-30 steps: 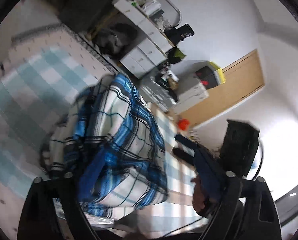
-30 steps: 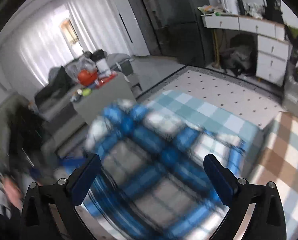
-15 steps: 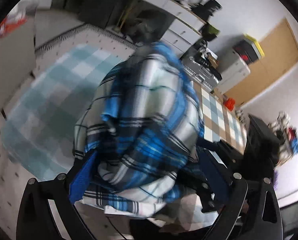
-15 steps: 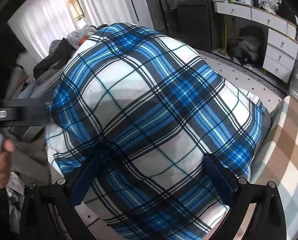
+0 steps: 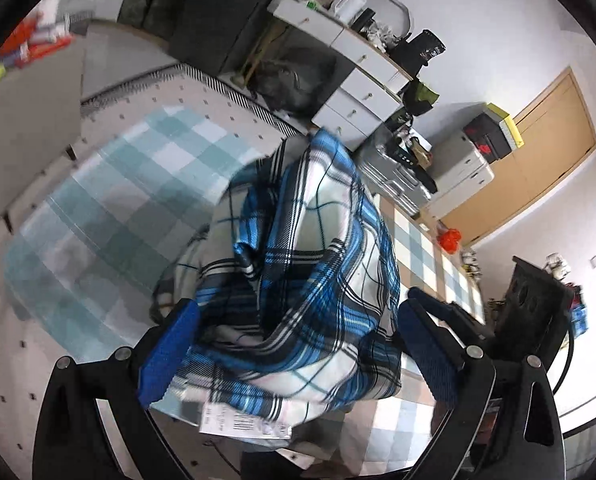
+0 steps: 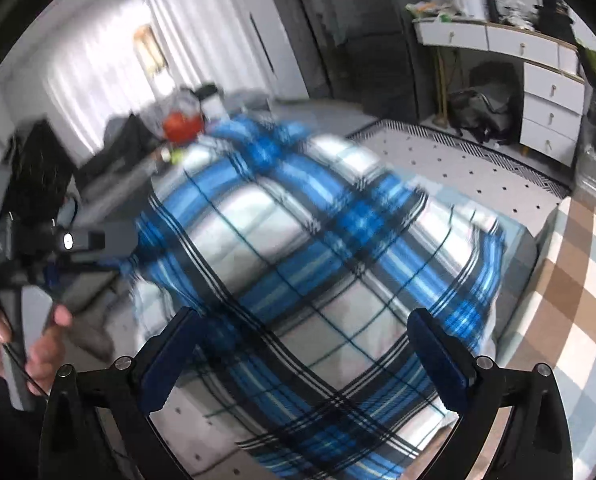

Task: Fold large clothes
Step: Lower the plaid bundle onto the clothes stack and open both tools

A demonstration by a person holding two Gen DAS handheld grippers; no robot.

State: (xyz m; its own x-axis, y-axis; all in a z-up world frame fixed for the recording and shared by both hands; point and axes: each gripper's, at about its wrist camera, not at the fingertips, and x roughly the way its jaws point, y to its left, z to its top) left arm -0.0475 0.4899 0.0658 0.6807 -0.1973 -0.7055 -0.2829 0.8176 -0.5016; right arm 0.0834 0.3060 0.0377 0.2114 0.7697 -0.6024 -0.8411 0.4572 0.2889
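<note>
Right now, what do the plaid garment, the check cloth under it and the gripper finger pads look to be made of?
Plaid garment: soft woven fabric, likely cotton or flannel, matte; it bunches in loose folds and shows a weave.
Check cloth: thin matte textile, lying flat; blur hides the weave.
Finger pads: blue, textured, rubbery-looking, on black arms that look like plastic.
</note>
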